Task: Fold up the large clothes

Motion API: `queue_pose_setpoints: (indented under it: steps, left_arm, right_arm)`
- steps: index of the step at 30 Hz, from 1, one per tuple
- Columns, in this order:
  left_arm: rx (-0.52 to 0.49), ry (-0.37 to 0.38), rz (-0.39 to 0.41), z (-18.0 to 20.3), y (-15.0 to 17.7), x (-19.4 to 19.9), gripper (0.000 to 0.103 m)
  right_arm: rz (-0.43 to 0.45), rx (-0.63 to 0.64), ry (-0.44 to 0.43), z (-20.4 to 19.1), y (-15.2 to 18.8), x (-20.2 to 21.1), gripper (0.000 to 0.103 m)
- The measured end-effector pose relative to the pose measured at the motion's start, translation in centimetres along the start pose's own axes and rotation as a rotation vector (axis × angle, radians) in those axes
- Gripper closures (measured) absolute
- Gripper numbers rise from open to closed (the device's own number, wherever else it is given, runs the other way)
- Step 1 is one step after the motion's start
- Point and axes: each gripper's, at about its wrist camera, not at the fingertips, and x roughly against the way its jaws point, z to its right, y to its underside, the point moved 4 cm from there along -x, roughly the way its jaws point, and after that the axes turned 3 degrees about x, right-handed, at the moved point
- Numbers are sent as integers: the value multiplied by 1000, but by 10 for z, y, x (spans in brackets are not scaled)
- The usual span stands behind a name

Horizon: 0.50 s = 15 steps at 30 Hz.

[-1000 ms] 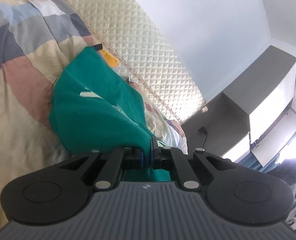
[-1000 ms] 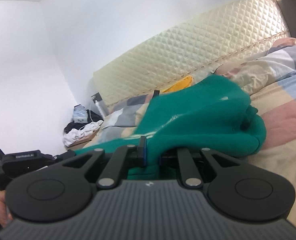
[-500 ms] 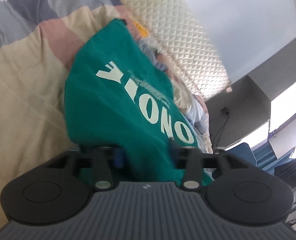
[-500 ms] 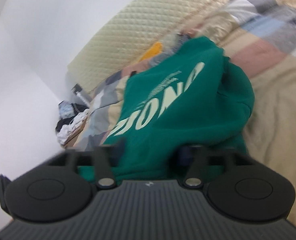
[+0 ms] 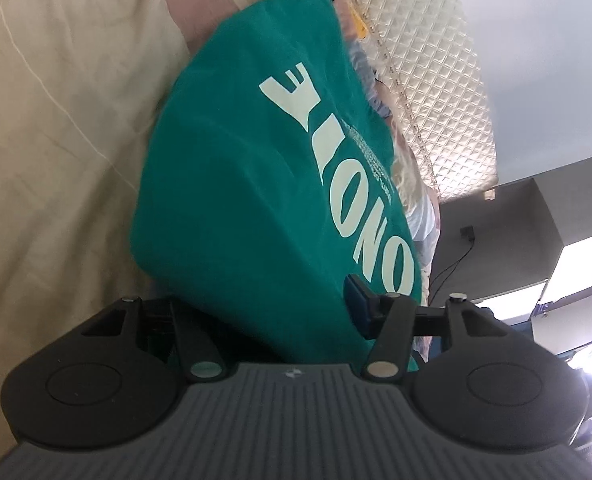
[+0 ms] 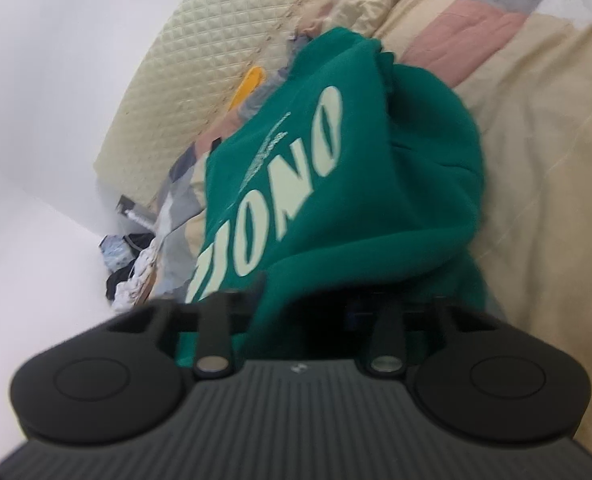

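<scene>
Lowered onto the bed (image 5: 55,128), the green sweatshirt (image 5: 235,200) is lying released between my left gripper's (image 5: 271,312) open jaws while my right gripper's (image 6: 304,312) jaws are closing around cloth, regripping for the next fold.

The left gripper (image 5: 271,308) points forward and somewhat downward, its jaws standing apart. One finger (image 5: 360,304), tipped with a blue pad, shows clearly on the right of its own view; the other is mostly hidden under the green sweatshirt (image 5: 255,184), whose near edge lies in the gap between them without being pinched.

The right gripper (image 6: 308,312) is angled slightly downward too, and its view is blurred. Its jaws are closing, with a fold of the same green cloth between them. Whether the pads already press on it cannot be told.
</scene>
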Motion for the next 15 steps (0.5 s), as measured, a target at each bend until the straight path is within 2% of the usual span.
queue_pose_setpoints:
  steps: [1, 2, 5, 8, 11, 13, 15]
  left_arm:
    - [1, 8, -6, 1, 0, -2, 46]
    - [0, 28, -12, 3, 0, -4, 59]
    - [-58, 50, 7, 15, 2, 2, 88]
    - [-169, 68, 90, 32, 7, 21, 96]
    - [-246, 128, 179, 49, 9, 47, 97]
    - [-251, 159, 219, 57, 8, 64, 97]
    - [-234, 193, 243, 65, 7, 81, 97]
  right_arm:
    - [5, 29, 1, -4, -1, 0, 87]
    - [10, 54, -3, -7, 0, 0, 89]
    - [39, 115, -33, -18, -1, 4, 93]
    - [77, 179, -79, -31, -2, 12, 94]
    - [144, 283, -126, -52, 1, 28, 94]
    - [179, 349, -134, -66, 2, 42, 94]
    - [206, 364, -146, -75, -1, 57, 94]
